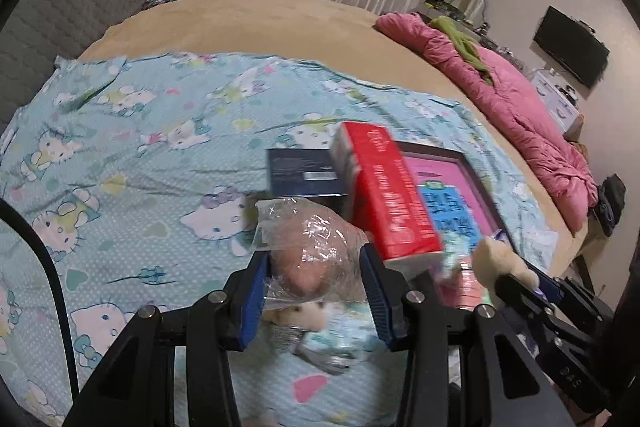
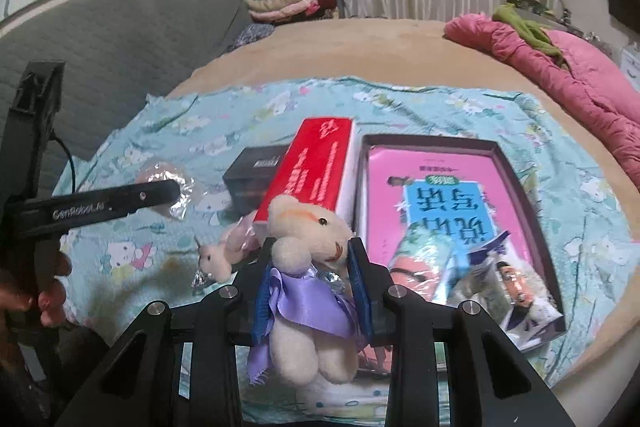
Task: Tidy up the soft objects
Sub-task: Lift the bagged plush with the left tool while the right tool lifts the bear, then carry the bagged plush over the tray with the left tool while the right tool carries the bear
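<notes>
Your left tongs (image 1: 316,267) are closed on a pink soft thing in a clear plastic bag (image 1: 310,247), held up above the cartoon-cat sheet (image 1: 120,147) spread across the bed (image 1: 248,15). Your right tongs (image 2: 312,283) are clamped on a cream plush bear (image 2: 310,231) with a purple ribbon, its legs hanging below the pads.

The right wrist view shows what the left one hides: a small white plush (image 2: 216,261) lying on the sheet beside the red box (image 2: 316,163), and the whole dark tray (image 2: 528,187) with its pink book, near the sheet's right edge. It also catches your left hand (image 2: 44,291) on the grip.

The left wrist view shows only the bear's head (image 1: 502,259) at the right, and blurred packets under the bag. A pink quilt (image 1: 520,99) lies along the bed's far right edge.
</notes>
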Demonstrator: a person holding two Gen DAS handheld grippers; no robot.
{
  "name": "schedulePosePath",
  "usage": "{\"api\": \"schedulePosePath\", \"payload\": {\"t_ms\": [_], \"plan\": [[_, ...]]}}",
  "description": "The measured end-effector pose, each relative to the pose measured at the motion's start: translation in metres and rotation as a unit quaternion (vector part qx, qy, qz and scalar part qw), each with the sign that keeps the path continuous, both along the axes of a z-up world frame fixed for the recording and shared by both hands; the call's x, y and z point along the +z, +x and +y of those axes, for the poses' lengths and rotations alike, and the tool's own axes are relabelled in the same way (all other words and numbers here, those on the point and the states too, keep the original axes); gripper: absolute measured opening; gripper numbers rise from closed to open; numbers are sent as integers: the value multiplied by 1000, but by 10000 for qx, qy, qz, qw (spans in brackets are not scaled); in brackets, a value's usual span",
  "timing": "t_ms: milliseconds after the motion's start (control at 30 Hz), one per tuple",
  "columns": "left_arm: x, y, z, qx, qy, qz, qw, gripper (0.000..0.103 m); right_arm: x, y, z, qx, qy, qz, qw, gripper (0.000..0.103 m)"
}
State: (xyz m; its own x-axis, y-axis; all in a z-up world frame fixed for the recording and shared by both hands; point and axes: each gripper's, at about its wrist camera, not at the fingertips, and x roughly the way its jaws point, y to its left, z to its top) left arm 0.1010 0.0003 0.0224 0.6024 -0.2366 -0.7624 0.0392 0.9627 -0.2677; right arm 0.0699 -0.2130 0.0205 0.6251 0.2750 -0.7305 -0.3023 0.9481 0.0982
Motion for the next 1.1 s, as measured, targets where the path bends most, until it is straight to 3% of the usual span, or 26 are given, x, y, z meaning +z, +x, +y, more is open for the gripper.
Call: {"api": "schedulePosePath", "payload": {"t_ms": [667,1100], "plan": [[52,-23,-103,-964,276,-339,9944,45,62,-18,-78,-825,372,-560,9943,35],[39,-18,-147,-1324,303,-231,9905,45,79,-32,-145,-1539,668,-801,9826,35]]}}
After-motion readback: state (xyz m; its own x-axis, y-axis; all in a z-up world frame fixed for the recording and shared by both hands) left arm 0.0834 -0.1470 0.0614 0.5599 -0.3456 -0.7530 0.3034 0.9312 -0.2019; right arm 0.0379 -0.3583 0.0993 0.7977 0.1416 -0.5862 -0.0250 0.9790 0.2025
